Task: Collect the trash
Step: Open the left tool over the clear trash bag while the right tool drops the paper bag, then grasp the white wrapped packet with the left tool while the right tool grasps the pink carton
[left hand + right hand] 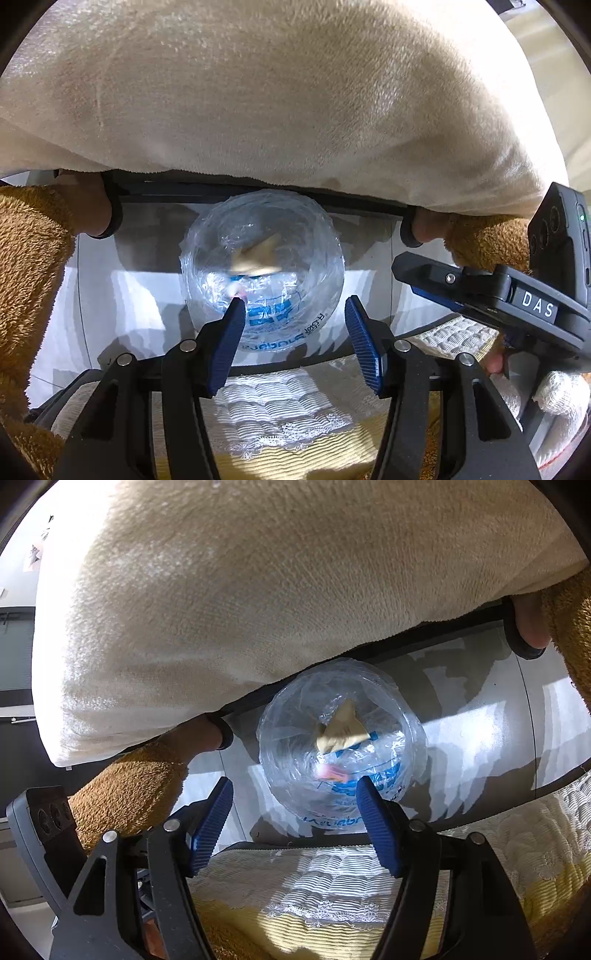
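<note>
The left gripper (295, 310) stands with its blue-padded fingers (364, 345) spread apart and nothing between them. Directly ahead of it, past the fingertips, sits a round bin lined with a clear plastic bag (264, 273) bearing blue print. Its open mouth faces the camera. Inside the bag lie a folded tan scrap of paper (255, 258) and a small pink scrap (238, 291), the latter just beyond the tip of the left-hand finger in this view; contact cannot be determined.

The right gripper (295, 790) is likewise spread wide and holds nothing. The bag-lined bin (341, 738) lies ahead of it, slightly toward its right finger (378, 825). The tan paper (341, 734) and pink scrap (332, 771) show inside.

Above and ahead of both grippers hangs a large cream pillow (258, 92), which fills the upper field of each view. Brown plush fabric (29, 251) flanks both sides of the left view. Below the grippers lies a white and yellow quilted cover with lace trim (306, 890). The bin stands on a grey floor (480, 720) beyond that cover. The right gripper's body, marked DAS (537, 302), appears to the right of the left gripper, near a white-gloved hand (561, 395).
</note>
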